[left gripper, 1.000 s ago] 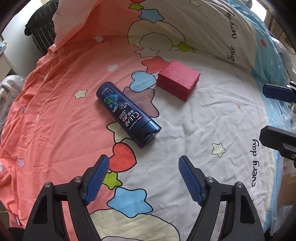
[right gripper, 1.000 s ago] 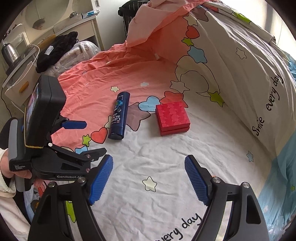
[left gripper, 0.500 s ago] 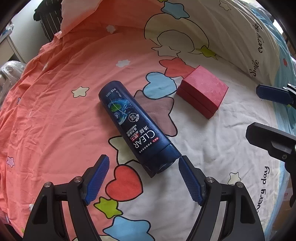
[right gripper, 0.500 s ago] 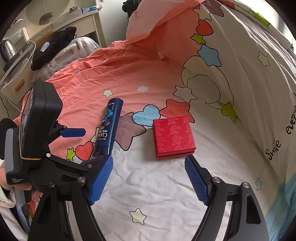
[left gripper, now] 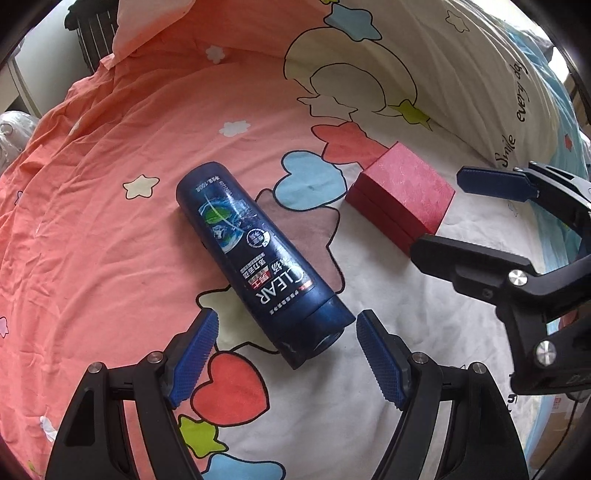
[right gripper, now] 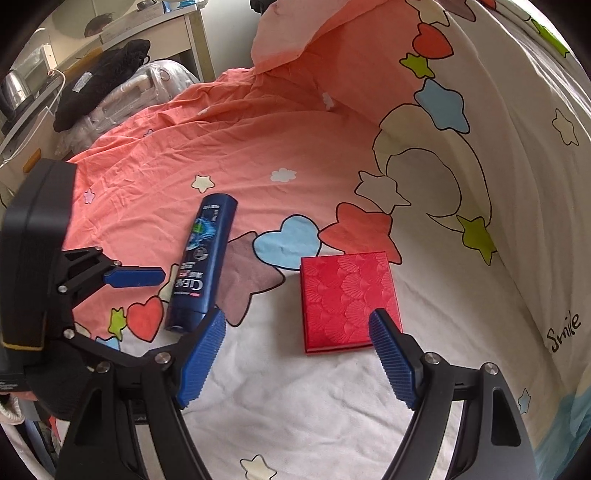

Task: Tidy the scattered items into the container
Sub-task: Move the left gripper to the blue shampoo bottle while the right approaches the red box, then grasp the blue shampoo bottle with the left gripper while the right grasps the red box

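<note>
A dark blue shampoo bottle (left gripper: 255, 254) is seen lying flat on a bedsheet (left gripper: 92, 240) printed with stars and hearts, its cap end pointing toward the near side. The left gripper (left gripper: 284, 350) is held wide open just above the sheet, and the bottle's cap end is placed between its blue pads (left gripper: 195, 354) without being touched by either one. To the right of the bottle, apart from it, a red box (left gripper: 402, 195) is resting closed on the white part of the sheet.

In the right wrist view, the right gripper (right gripper: 295, 354) is also spread fully open, with nothing held. The red box (right gripper: 347, 299) is found just beyond its fingertips, the near right corner of the lid being overlapped in view by the right pad (right gripper: 391, 358); whether contact is made cannot be told. The bottle (right gripper: 203, 266) is seen to the left of the box, with the left gripper (right gripper: 147, 295) beside it. A folded quilt (right gripper: 498, 129) is raised along the right side. At the far left, a desk (right gripper: 122, 33) and a black bag (right gripper: 99, 81) are visible.
</note>
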Demonstrator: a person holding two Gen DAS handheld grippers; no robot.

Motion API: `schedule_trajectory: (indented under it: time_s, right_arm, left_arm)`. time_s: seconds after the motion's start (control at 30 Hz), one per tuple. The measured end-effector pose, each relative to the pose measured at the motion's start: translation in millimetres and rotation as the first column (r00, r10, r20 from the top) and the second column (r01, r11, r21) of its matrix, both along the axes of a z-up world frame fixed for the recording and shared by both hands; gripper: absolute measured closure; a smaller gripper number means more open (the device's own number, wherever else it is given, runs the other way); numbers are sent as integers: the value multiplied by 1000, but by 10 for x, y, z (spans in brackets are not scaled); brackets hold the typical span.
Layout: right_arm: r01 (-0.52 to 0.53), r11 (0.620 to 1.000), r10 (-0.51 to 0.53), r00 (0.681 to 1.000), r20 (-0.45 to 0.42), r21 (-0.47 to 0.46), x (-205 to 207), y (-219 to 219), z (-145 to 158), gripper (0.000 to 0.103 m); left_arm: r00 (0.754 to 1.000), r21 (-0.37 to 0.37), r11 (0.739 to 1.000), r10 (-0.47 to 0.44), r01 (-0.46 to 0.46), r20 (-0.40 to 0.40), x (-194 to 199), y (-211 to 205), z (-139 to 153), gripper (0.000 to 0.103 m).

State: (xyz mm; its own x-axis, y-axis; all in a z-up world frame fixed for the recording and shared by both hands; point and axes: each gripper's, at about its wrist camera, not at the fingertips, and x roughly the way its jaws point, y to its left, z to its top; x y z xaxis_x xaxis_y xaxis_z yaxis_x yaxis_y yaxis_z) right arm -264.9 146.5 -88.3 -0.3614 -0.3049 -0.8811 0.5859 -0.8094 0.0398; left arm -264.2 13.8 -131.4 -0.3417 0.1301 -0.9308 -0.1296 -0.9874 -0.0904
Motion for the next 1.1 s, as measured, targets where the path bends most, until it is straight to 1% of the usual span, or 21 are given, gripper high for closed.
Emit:
schedule_trajectory:
  time_s: [0.17,0.27,0.47,0.57,0.73,0.8,0.87,0.9,0.97,1.03,1.1]
  right_arm:
    - [7,1000,-7,1000,12,-2,-127,47,-80,26]
    - [2,1000,-2,1000,17,13,-197,49,-146,26]
    - [10,1000,-10,1000,13,2,-259,85,-207,26]
    - [8,1000,-8,1000,6,4,-260,85,-211,26]
    - [-9,999,10,1000,-20,50,-264,36,-224,26]
    - [-12,998,13,1000,-27,61,-277,31,-230,26]
    - [-3,998,5,1000,-31,70,-309,34,-237,26]
    - [4,997,-2,1000,-21,74,-332,43,-252,26]
    - [20,997,-20,1000,-1,80,-382,67,-305,26]
    - [27,996,-29,999,25,82,-401,86,-371,26]
    - [30,997,-32,999,22,69,-392,112,-384,26]
  left_arm:
    - [1000,32,999,21,-21,-10,-108,25,27,23]
    - [999,23,999,29,-28,-16,-162,45,13,23]
    - [998,49,997,51,-53,23,-253,-18,-83,23]
    - [999,30,999,36,-37,21,-263,-10,-94,23]
    - [1000,1,1000,12,-12,15,-283,7,-83,24]
    - [1000,-8,1000,11,-11,19,-301,-9,-80,30]
    - [1000,2,1000,15,-15,24,-327,-49,-69,34]
    - [999,8,1000,17,-17,29,-346,-73,-61,35]
    - [999,18,1000,17,-17,43,-386,-109,-48,42]
    - [999,27,999,23,-25,49,-397,-140,-24,45]
    - [998,34,999,27,-29,52,-406,-151,-1,47]
